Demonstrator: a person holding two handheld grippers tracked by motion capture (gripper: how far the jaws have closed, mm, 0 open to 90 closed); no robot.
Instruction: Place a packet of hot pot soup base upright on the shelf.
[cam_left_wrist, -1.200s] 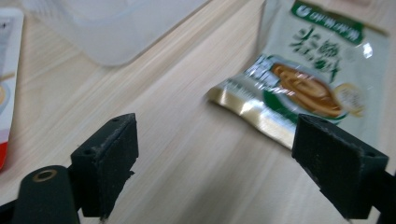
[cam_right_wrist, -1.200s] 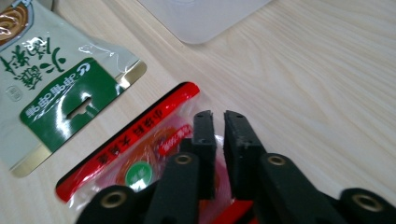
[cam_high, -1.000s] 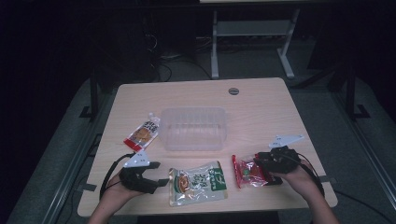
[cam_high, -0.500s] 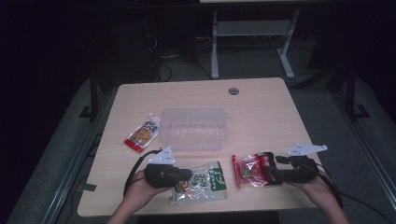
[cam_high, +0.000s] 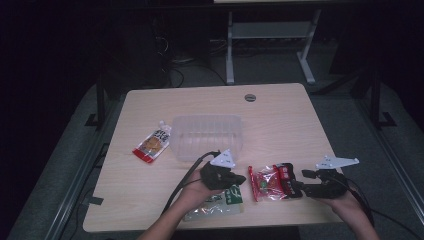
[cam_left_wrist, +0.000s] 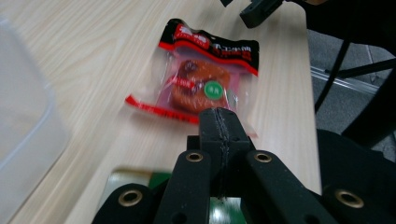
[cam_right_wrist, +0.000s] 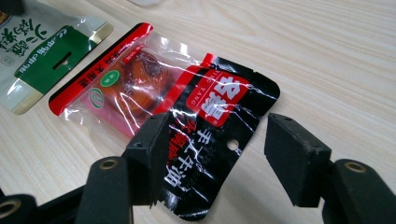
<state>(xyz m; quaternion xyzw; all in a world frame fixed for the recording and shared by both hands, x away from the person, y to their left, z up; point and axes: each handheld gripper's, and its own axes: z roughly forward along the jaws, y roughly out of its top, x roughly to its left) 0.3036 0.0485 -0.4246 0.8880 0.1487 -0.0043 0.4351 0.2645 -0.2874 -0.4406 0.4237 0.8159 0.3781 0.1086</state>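
Right, my left gripper (cam_left_wrist: 219, 126) has its jaws pressed flat together with nothing between them, and they've just been closing. It's pointing across at the red snack packet (cam_left_wrist: 205, 84), which lies flat on the table (cam_high: 280, 120) just ahead of the tips. Under that gripper sits the green packet (cam_high: 220, 202).

On the other side, my right gripper (cam_right_wrist: 219, 163) has its jaws apart; they've just been opening a little, and the black end of the red packet lies between the pads without either pad pressing on it. So it's a straddle, not a grip.

I'd judge the red packet as light, a thin crinkly film around a soft lump of food. It's glossy, so likely slippery, and it will flop if lifted by one corner. The flat sealed black header with the hang hole looks like the spot to pinch, well clear of the bulge.

In the high view, both hands come in low from the near edge, the left hand (cam_high: 200, 187) angled toward the red packet from its left, the right hand (cam_high: 340, 200) held level on the red packet's right. The clear plastic tub (cam_high: 207, 135) stands beyond the red packet, further up the table.
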